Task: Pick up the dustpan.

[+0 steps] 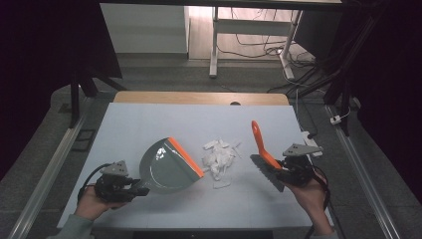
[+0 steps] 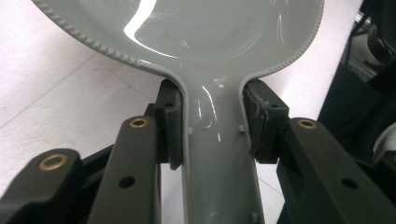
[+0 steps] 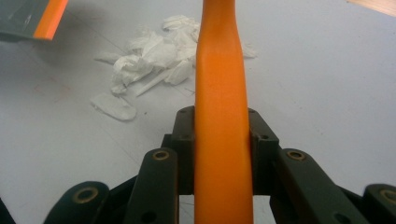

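Because the heap of torn white paper scraps (image 1: 219,157) at mid-table is featherlight and would probably scatter, it looks better swept than pinched. Beside it lies the grey plastic dustpan with an orange lip (image 1: 171,167), its stiff handle clamped in the left gripper (image 2: 212,123). The right gripper (image 3: 223,140) is closed on the orange-handled brush (image 1: 263,149), on the scraps' other side.

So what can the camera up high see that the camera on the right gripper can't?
High view alone: the left gripper shut on the handle of the grey dustpan, the person's two hands, the brush's dark bristles, the floor and desk legs beyond the table.

Right gripper view alone: up close, its jaw pads pressing both sides of the orange brush handle.

Both: the orange handle, the pile of white paper scraps, the dustpan's orange lip, and the pale tabletop.
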